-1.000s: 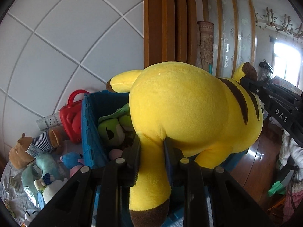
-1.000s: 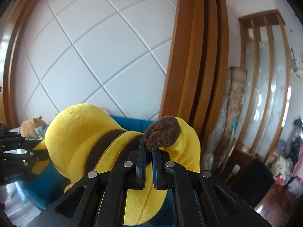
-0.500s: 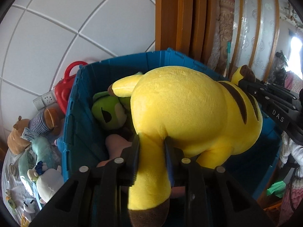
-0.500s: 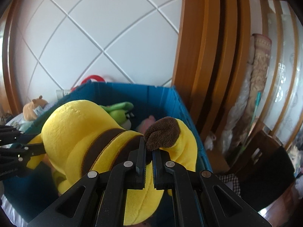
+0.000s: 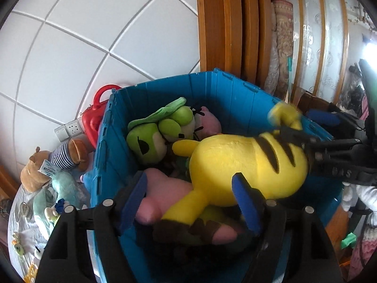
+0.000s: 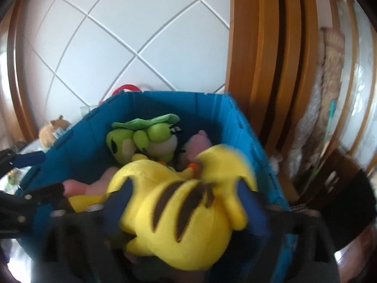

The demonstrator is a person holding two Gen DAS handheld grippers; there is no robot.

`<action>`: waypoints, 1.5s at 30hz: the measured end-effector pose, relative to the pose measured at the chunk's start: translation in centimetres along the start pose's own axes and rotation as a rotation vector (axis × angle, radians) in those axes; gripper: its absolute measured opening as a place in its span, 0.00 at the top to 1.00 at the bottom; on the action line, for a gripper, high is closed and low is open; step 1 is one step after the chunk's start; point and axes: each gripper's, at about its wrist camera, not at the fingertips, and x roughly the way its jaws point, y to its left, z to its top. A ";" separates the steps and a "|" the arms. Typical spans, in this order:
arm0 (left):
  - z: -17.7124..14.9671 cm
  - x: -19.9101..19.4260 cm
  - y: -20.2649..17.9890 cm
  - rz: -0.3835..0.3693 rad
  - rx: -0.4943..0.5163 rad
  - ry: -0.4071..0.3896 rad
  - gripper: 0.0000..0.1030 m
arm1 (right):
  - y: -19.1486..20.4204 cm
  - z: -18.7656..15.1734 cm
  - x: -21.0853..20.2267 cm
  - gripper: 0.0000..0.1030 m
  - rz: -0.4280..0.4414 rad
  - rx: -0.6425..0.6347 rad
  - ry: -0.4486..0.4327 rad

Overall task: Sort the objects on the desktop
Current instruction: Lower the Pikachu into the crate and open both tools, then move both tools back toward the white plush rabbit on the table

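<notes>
The yellow plush point(image 5: 245, 165) is lying in the blue bin point(image 5: 226, 94), between the just-opened jaws of both the left gripper point(image 5: 193, 200) and the right gripper point(image 6: 186, 202), seemingly untouched.

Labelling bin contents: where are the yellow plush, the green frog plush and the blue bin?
yellow plush point(image 5: 235, 160), left wrist view, its back.
green frog plush point(image 5: 146, 141), left wrist view, its face.
blue bin point(image 6: 212, 108), right wrist view, far wall.

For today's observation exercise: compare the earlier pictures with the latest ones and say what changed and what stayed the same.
Both grippers let go: the left gripper and right gripper have just opened, and the yellow plush dropped into the blue bin. The green frog plush and the toys outside the bin stayed put.
</notes>
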 end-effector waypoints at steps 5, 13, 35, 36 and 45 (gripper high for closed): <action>-1.4 -2.1 0.4 0.025 -0.016 -0.040 0.28 | 1.3 0.2 -4.6 0.01 -0.020 -0.050 -0.063; -3.8 -5.0 2.3 0.058 -0.084 -0.068 0.28 | 4.8 -1.6 -7.7 0.00 0.060 -0.090 -0.126; -13.9 -11.3 17.2 0.396 -0.353 0.023 0.28 | 21.4 -2.0 -7.8 0.00 0.424 -0.231 -0.233; -14.4 -11.2 18.3 0.398 -0.345 0.035 0.28 | 22.6 -2.0 -7.9 0.00 0.431 -0.244 -0.239; -18.2 -9.2 28.0 0.354 -0.308 0.130 0.28 | 35.4 -2.6 -6.6 0.00 0.462 -0.270 -0.221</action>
